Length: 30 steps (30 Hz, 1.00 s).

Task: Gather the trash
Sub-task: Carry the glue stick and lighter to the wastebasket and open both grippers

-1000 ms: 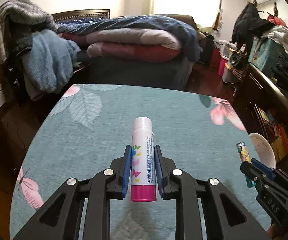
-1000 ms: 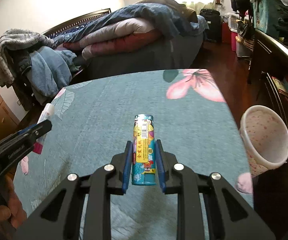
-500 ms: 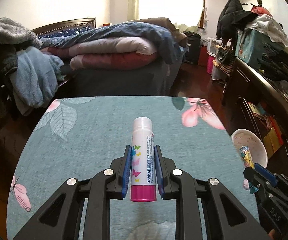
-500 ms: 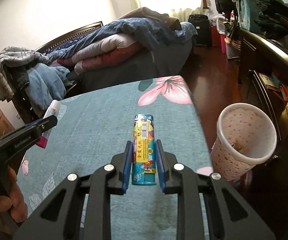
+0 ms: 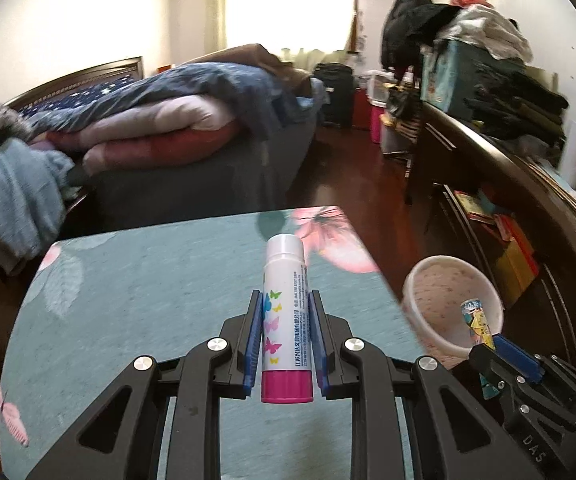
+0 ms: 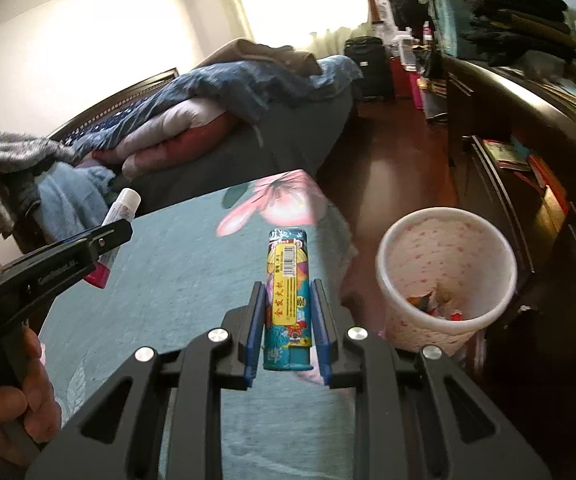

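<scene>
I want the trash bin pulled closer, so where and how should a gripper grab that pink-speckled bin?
Probably the bin by its thin rim, coming from above: it stands upright and open, and looks too wide to span, so one finger goes inside the wall and one outside.

The left gripper [image 5: 284,332] sits in the lower centre of its own view, its blue pads pressed on both sides of a glue stick [image 5: 286,320]. The right gripper [image 6: 287,320] sits the same way, clamped on a teal tube [image 6: 288,304]. In the lower left of the right view, a hand [image 6: 16,400] grasps the left gripper's handle
</scene>
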Each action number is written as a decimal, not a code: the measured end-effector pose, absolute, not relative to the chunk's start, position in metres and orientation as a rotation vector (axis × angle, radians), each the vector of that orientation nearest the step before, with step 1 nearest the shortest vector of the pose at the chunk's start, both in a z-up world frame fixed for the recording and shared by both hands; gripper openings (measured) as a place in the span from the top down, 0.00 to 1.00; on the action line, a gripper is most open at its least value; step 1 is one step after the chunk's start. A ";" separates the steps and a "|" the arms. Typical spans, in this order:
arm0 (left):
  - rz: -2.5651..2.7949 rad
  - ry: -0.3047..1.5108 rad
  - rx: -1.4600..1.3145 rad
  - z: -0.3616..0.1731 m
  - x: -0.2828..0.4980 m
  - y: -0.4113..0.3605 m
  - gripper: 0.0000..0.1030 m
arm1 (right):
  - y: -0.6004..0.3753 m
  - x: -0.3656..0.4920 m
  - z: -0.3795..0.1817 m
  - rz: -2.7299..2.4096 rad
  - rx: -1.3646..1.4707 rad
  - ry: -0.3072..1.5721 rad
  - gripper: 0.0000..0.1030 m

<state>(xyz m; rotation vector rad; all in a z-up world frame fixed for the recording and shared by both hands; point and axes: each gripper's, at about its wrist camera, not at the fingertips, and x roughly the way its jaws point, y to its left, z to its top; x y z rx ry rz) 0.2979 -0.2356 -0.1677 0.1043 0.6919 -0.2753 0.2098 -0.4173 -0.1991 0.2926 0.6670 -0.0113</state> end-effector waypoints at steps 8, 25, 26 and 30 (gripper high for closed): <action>-0.361 0.648 0.160 -0.162 0.301 -0.292 0.78 | -0.466 0.207 -0.203 -0.099 0.339 0.645 0.77; -0.508 0.627 0.260 -0.178 0.327 -0.404 0.78 | -0.565 0.223 -0.233 -0.288 0.426 0.647 0.77; -0.513 0.629 0.267 -0.180 0.329 -0.408 0.78 | -0.568 0.224 -0.235 -0.295 0.429 0.649 0.77; -0.552 0.644 0.293 -0.192 0.333 -0.437 0.78 | -0.582 0.230 -0.247 -0.317 0.444 0.657 0.77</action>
